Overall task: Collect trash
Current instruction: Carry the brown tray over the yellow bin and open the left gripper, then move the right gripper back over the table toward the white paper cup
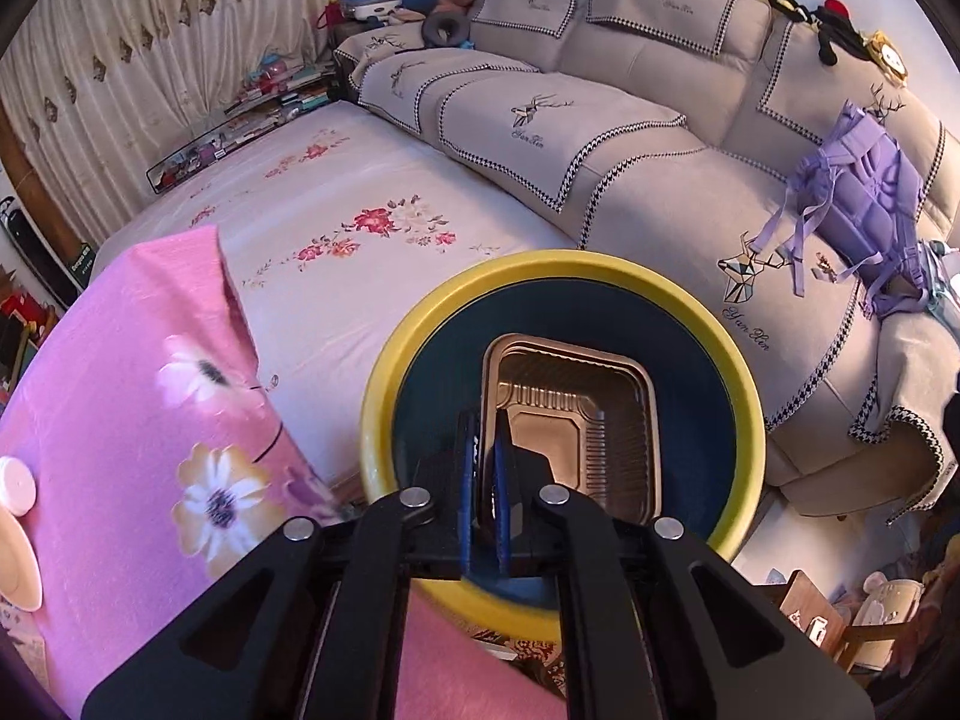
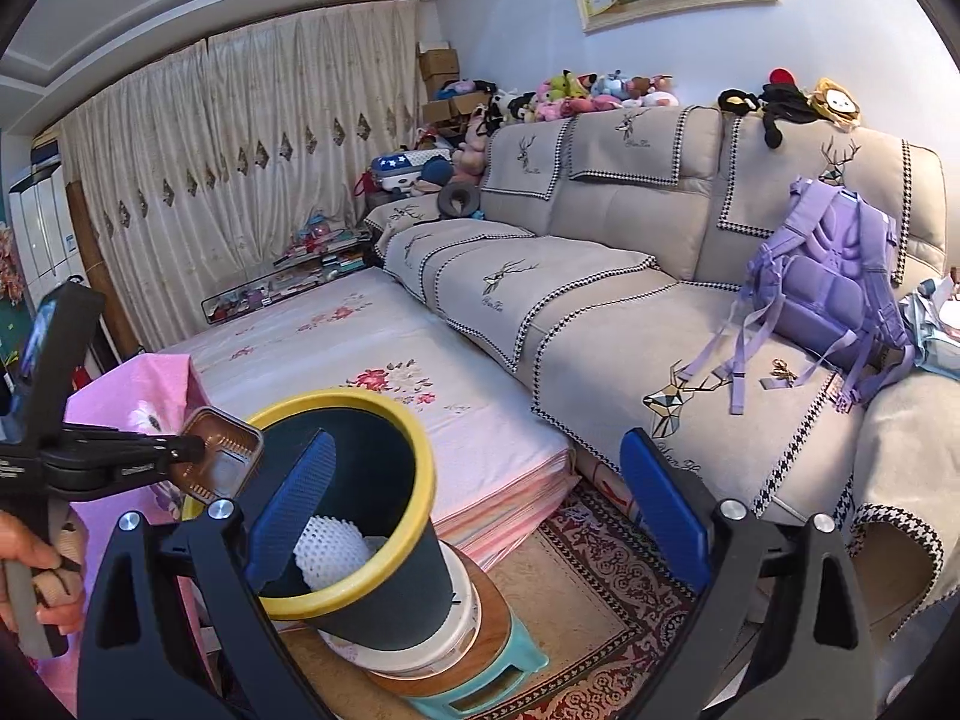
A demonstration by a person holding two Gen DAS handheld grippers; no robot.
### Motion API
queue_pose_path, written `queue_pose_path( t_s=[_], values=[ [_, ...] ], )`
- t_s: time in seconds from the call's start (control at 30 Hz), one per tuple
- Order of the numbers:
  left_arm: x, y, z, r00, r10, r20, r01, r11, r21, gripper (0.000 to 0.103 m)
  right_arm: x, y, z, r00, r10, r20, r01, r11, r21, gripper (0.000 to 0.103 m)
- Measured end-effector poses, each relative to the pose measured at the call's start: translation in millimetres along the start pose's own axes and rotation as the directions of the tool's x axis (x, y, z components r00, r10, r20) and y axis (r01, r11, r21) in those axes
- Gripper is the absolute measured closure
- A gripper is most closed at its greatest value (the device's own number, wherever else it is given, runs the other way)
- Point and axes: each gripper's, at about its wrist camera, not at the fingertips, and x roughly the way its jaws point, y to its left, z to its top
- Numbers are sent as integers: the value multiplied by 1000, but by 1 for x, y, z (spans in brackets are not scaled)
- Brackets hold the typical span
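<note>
A dark bin with a yellow rim (image 1: 744, 396) (image 2: 414, 468) stands on a small stool. My left gripper (image 1: 486, 450) is shut on the rim of a square bronze plastic tray (image 1: 600, 414) and holds it over the bin's mouth. In the right wrist view the tray (image 2: 222, 459) hangs at the bin's left edge in the left gripper (image 2: 189, 450). White foam netting (image 2: 333, 546) lies inside the bin. My right gripper (image 2: 474, 498) is open and empty, its left finger over the bin's mouth.
A pink flowered cloth (image 1: 150, 420) covers a surface to the left. A white flowered mattress (image 2: 336, 354) lies behind the bin. A grey sofa (image 2: 630, 300) with a purple backpack (image 2: 834, 282) stands on the right. A patterned rug (image 2: 606, 588) covers the floor.
</note>
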Motion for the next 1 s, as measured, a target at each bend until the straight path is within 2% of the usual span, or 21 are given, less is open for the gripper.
queue_pose_path(
  t_s=[0.03,0.07,0.1,0.23,0.33,0.4,0.43,0.5,0.53,0.63,0.7,0.73,0.8,0.93,1.0],
  values=[
    [4,-2,1,1000,7,-4,-7,1000,3,84,0,-3,1,1000,-5,1,5,1000,3,12],
    [7,-4,3,1000,13,-8,-13,1000,3,65,0,-5,1,1000,-8,1,8,1000,6,12],
    [9,-5,4,1000,21,-7,-21,1000,1,51,0,-6,2,1000,-10,2,10,1000,8,12],
    [-3,0,-4,999,27,18,-27,1000,-8,49,-3,-5,2,1000,-10,3,10,1000,9,12],
    [-38,14,-20,996,18,88,-14,999,-48,46,-4,0,1,1000,4,0,-4,1000,6,11],
    [-70,27,-37,986,34,164,-21,997,-80,30,-4,6,0,1000,21,-2,-21,1000,3,11],
    [-85,34,-48,979,52,199,-33,995,-98,27,-5,10,-1,1000,30,-5,-30,1000,2,11],
    [-119,52,-73,955,128,266,-91,985,-147,15,-4,19,-2,998,56,-11,-56,998,-5,10],
    [-133,61,-86,941,172,290,-125,977,-174,12,-5,24,-3,997,70,-14,-70,997,-11,10],
    [-176,93,-131,887,308,344,-221,938,-268,10,-6,42,-5,993,114,-22,-114,993,-28,9],
    [-201,121,-165,848,413,333,-297,890,-345,9,-8,57,-8,989,145,-27,-146,988,-44,9],
    [-209,131,-177,837,441,325,-315,873,-373,9,-9,65,-9,987,159,-29,-161,986,-53,9],
    [-226,161,-210,813,509,284,-355,818,-452,9,-12,84,-10,980,195,-37,-197,978,-72,9],
    [-251,214,-266,782,595,185,-402,708,-581,9,-22,123,-14,965,257,-47,-261,958,-123,9],
    [-262,236,-293,752,643,148,-432,649,-627,9,-26,141,-15,956,287,-59,-293,945,-145,9]
  ],
)
